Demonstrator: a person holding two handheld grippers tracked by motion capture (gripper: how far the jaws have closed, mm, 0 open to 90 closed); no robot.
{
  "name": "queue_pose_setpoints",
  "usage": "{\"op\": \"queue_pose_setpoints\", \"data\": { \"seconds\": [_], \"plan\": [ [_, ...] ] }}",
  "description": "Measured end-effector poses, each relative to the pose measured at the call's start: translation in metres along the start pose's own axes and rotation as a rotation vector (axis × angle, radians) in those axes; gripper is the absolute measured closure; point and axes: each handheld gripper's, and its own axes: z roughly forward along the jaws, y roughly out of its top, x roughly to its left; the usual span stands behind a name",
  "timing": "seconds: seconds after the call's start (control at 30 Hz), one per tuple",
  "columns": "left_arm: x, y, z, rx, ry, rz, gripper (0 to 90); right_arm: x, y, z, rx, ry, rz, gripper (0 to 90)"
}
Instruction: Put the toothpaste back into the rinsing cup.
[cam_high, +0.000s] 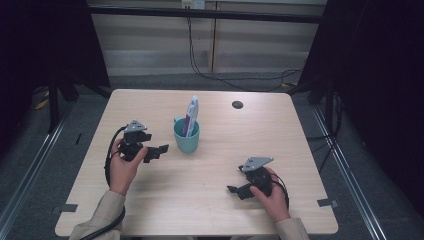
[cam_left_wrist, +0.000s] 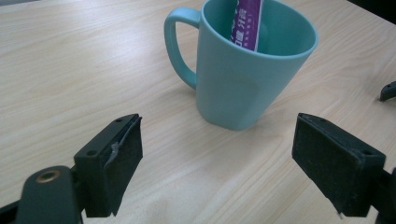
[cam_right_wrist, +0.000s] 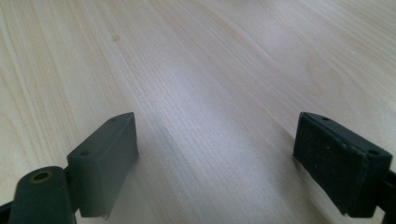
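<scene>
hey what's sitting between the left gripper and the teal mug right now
Nothing: bare wooden table separates the open left gripper from the teal mug, clearest in the left gripper view.

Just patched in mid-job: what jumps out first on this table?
A teal mug stands upright mid-table with a purple-and-white tube sticking out of its top. The left tongs are open and aimed at the mug from close by. The right tongs, also open, face bare table.

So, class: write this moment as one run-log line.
left gripper: open, facing mug | right gripper: open, over bare table | tube: upright in mug | contact: none
</scene>
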Motion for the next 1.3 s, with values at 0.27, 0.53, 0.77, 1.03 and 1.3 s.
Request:
{"op": "queue_pose_setpoints", "data": {
  "seconds": [0.27, 0.53, 0.77, 1.03, 1.3],
  "plan": [
    [0.001, -0.007, -0.002, -0.005, -0.001, 0.001, 16.1, 0.000, 0.000, 0.000, 0.000, 0.000, 0.000, 13.0],
    [0.001, -0.014, -0.003, 0.004, -0.003, 0.009, 16.4, 0.000, 0.000, 0.000, 0.001, 0.000, 0.001, 13.0],
    [0.002, -0.023, -0.004, 0.008, -0.001, 0.000, 16.5, 0.000, 0.000, 0.000, 0.000, 0.000, 0.000, 13.0],
    [0.003, -0.035, -0.003, 0.022, -0.004, 0.000, 16.5, 0.000, 0.000, 0.000, 0.000, 0.000, 0.000, 13.0],
    [0.004, -0.045, -0.001, 0.037, -0.004, -0.013, 16.5, 0.000, 0.000, 0.000, 0.000, 0.000, 0.000, 12.9]
  ]
}}
